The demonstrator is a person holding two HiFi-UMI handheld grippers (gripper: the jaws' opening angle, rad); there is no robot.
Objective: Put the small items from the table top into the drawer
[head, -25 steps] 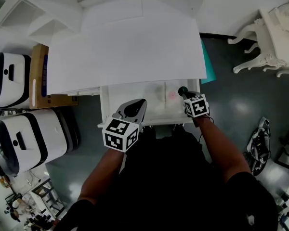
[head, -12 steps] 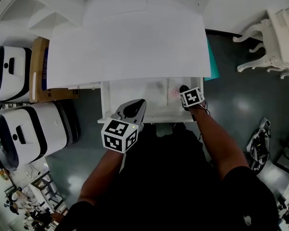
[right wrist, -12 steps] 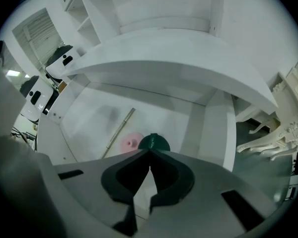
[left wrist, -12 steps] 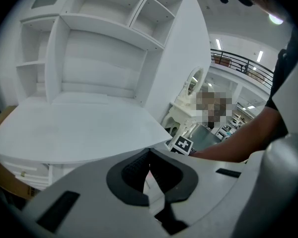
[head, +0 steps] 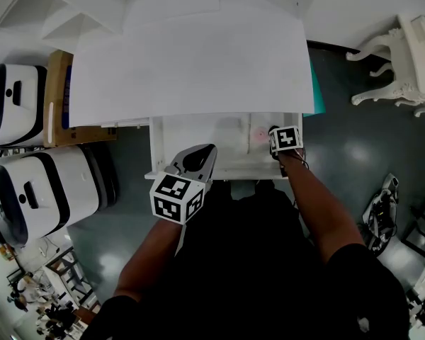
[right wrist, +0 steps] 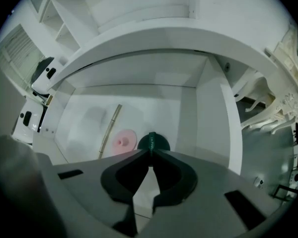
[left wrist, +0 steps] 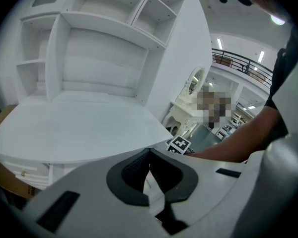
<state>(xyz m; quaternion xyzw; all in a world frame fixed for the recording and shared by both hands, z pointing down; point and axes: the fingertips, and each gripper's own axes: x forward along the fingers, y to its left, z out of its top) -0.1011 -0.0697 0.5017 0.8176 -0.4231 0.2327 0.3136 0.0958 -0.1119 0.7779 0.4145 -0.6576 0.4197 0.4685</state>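
The white table top (head: 191,69) lies bare, and the drawer (head: 198,132) under its front edge is pulled out. My right gripper (head: 275,132) reaches into the drawer's right part. In the right gripper view this gripper (right wrist: 150,151) is shut on a dark green round item (right wrist: 158,143) with a printed stem, held just above the drawer floor. A pink disc (right wrist: 123,141) and a thin gold stick (right wrist: 110,129) lie on the floor to its left. My left gripper (head: 198,159) hovers at the drawer's front rim, shut with nothing in it (left wrist: 148,155).
Two white machines (head: 35,190) and a cardboard box (head: 57,105) stand left of the table. Ornate white furniture (head: 404,69) stands at the right on the dark floor. White shelves (left wrist: 104,29) rise behind the table top. The person's arm (head: 319,211) runs back from the right gripper.
My right gripper has moved a little farther into the drawer with the green item. The left gripper has stayed where it was.
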